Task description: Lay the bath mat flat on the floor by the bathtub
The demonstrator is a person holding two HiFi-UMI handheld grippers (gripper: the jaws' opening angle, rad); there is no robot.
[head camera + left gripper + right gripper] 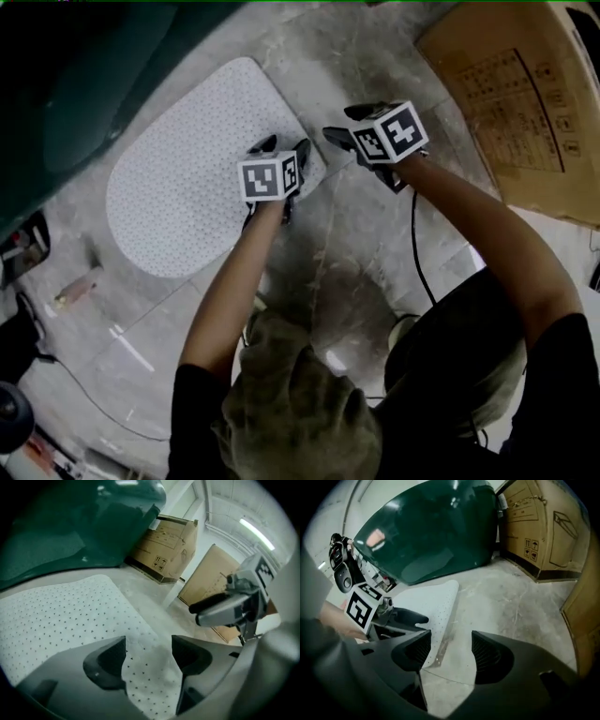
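Bath mat (187, 192) white, dotted, rounded; left hand-held gripper (149, 641) wide, right hand-held gripper (451, 637) wide.

One bath mat (187, 178), one bathtub (84, 84), two cardboard boxes (168, 545) (211, 578), two hand-held grippers (283, 150) (345, 124)

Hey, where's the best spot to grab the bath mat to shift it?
Pinch the mat at its straight edge beside the left gripper, coming in low from the bare floor side. It lies flat and thin, the opposite end is rounded, and the tub borders one long side.
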